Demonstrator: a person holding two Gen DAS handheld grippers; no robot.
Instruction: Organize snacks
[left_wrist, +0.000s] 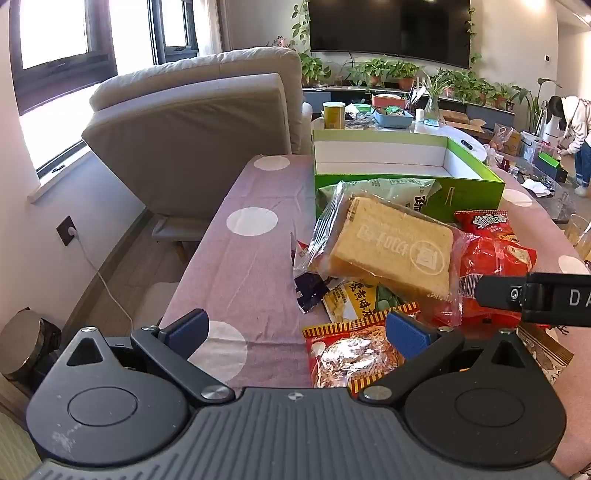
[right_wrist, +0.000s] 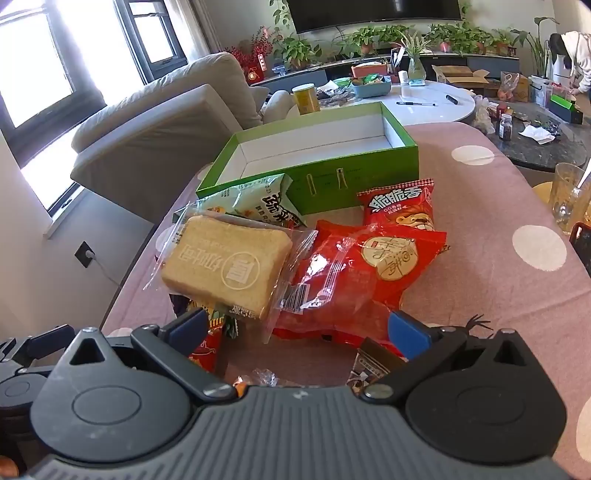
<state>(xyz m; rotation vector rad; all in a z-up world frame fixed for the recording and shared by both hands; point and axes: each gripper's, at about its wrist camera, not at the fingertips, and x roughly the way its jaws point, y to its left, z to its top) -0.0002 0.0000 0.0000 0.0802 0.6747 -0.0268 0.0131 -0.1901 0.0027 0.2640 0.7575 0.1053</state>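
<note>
Our left hand-held gripper (left_wrist: 295, 332) and right hand-held gripper (right_wrist: 299, 330) both gape apart, holding nothing. We see the bread packet (right_wrist: 225, 266) atop the snack pile before the green box (right_wrist: 354, 177).

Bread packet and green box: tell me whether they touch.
Apart. In the right wrist view the bread packet lies nearer the camera than the green box, with a pale green snack bag between them.

At the upper left of the frame we see bright windows (left_wrist: 55, 37); below them a beige sofa (left_wrist: 195, 122). At top centre hangs a dark television (left_wrist: 388, 26) — potted plants (left_wrist: 391, 72) beneath, wood floor (left_wrist: 122, 269) lower left.
</note>
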